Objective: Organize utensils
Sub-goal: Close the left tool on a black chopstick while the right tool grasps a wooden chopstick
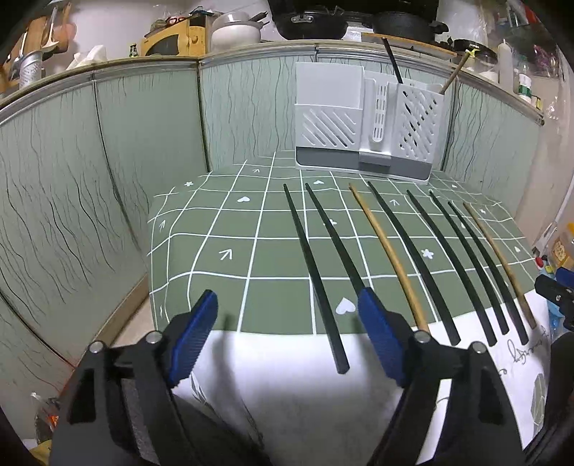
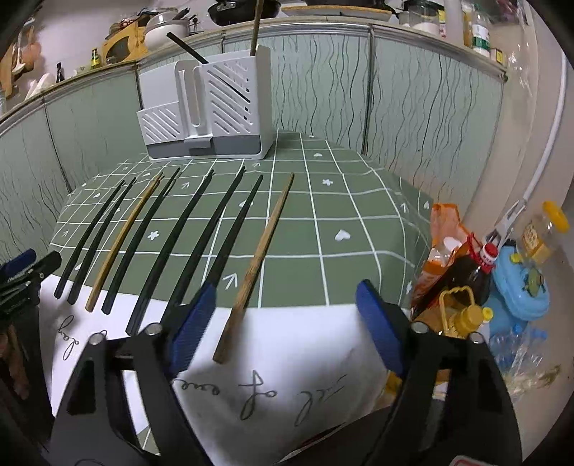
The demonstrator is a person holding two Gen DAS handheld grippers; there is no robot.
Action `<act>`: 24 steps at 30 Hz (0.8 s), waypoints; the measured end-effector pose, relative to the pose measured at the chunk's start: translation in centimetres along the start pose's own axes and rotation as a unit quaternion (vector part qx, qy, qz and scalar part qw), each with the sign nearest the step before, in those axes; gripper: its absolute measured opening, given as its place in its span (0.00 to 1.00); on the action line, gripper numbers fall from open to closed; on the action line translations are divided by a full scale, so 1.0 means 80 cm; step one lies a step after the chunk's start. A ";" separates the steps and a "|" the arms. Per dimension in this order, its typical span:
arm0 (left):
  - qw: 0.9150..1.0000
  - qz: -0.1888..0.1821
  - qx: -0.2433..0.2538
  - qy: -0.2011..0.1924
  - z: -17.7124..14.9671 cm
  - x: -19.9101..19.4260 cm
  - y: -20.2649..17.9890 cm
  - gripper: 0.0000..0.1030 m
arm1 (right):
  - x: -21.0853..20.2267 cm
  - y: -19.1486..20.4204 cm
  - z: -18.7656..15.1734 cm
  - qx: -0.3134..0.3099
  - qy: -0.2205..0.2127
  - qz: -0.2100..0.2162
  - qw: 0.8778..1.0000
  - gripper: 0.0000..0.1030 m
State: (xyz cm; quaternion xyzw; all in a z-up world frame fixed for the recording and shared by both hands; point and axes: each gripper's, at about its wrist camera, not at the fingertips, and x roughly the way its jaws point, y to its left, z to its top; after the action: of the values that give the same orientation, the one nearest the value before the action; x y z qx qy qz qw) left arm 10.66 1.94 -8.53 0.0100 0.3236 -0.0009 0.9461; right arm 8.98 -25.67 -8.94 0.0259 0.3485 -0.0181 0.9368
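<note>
Left wrist view: we see our left gripper and right gripper spread wide, empty, above black and wooden chopsticks along the tabletop's near edge; white slotted plastic holder at far edge.

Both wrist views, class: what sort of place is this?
Probably a home kitchen: black pans on the ledge, a white slotted utensil holder, and chopsticks on the green grid tablecloth.
</note>
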 end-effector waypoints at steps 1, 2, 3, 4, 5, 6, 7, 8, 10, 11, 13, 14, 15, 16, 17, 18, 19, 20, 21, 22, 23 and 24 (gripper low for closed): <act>1.000 0.001 0.005 0.003 -0.001 0.002 -0.003 0.68 | 0.001 0.001 -0.002 0.000 0.001 0.000 1.000 0.66; 1.000 0.001 0.009 0.006 -0.002 0.005 -0.005 0.64 | 0.002 0.003 -0.004 -0.002 0.002 -0.001 1.000 0.63; 1.000 -0.001 0.013 0.009 -0.003 0.007 -0.007 0.57 | 0.003 0.005 -0.005 -0.005 0.003 0.000 1.000 0.61; 1.000 -0.001 0.015 0.015 -0.004 0.010 -0.009 0.54 | 0.004 0.007 -0.006 -0.007 0.004 0.001 1.000 0.57; 1.000 -0.001 0.017 0.020 -0.005 0.013 -0.011 0.47 | 0.006 0.011 -0.007 -0.010 0.006 0.002 1.000 0.54; 1.000 -0.005 0.018 0.024 -0.005 0.016 -0.013 0.42 | 0.007 0.013 -0.008 -0.012 0.007 0.003 1.000 0.52; 0.999 -0.008 0.020 0.028 -0.007 0.018 -0.015 0.39 | 0.008 0.017 -0.009 -0.015 0.008 0.004 1.000 0.49; 0.999 -0.008 0.022 0.029 -0.008 0.020 -0.017 0.37 | 0.009 0.020 -0.011 -0.019 0.008 0.003 1.000 0.47; 0.999 -0.001 0.032 0.028 -0.009 0.020 -0.023 0.37 | 0.011 0.027 -0.014 -0.029 0.010 0.000 1.000 0.42; 0.999 0.002 0.036 0.027 -0.010 0.021 -0.025 0.35 | 0.013 0.030 -0.016 -0.032 0.011 -0.003 0.999 0.37; 0.999 0.007 0.040 0.026 -0.011 0.022 -0.028 0.34 | 0.017 0.035 -0.019 -0.038 0.015 -0.012 0.999 0.29; 0.999 0.011 0.043 0.025 -0.011 0.023 -0.029 0.33 | 0.018 0.038 -0.020 -0.039 0.015 -0.014 0.999 0.23; 0.999 0.014 0.045 0.024 -0.011 0.023 -0.031 0.32 | 0.018 0.040 -0.022 -0.039 0.014 -0.019 0.999 0.22; 0.999 0.015 0.045 0.024 -0.011 0.023 -0.032 0.31 | 0.018 0.042 -0.024 -0.039 0.014 -0.024 0.999 0.19; 0.999 0.015 0.044 0.023 -0.011 0.023 -0.033 0.27 | 0.017 0.043 -0.024 -0.037 0.013 -0.026 0.999 0.15; 0.999 0.018 0.042 0.023 -0.011 0.023 -0.033 0.19 | 0.017 0.042 -0.025 -0.033 0.012 -0.028 0.999 0.13; 0.999 0.022 0.040 0.023 -0.011 0.023 -0.032 0.16 | 0.016 0.041 -0.026 -0.027 0.011 -0.032 0.999 0.10; 0.999 0.025 0.039 0.022 -0.011 0.024 -0.031 0.11 | 0.016 0.039 -0.026 -0.024 0.011 -0.034 0.999 0.09; 0.999 0.027 0.036 0.022 -0.011 0.024 -0.029 0.08 | 0.016 0.037 -0.026 -0.019 0.011 -0.035 0.999 0.08; 0.999 0.026 0.031 0.022 -0.011 0.024 -0.027 0.08 | 0.017 0.035 -0.025 -0.015 0.011 -0.034 0.999 0.07; 0.999 0.025 0.029 0.022 -0.011 0.024 -0.025 0.07 | 0.017 0.033 -0.025 -0.010 0.012 -0.034 0.999 0.06; 0.999 0.025 0.028 0.022 -0.011 0.024 -0.025 0.07 | 0.018 0.032 -0.024 -0.008 0.013 -0.034 0.999 0.06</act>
State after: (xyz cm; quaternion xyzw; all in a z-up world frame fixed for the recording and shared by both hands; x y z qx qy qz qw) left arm 11.65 -0.04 -10.47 0.0447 0.3434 0.0139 0.9380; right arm 8.93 -23.02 -11.22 0.0063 0.3611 -0.0472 0.9313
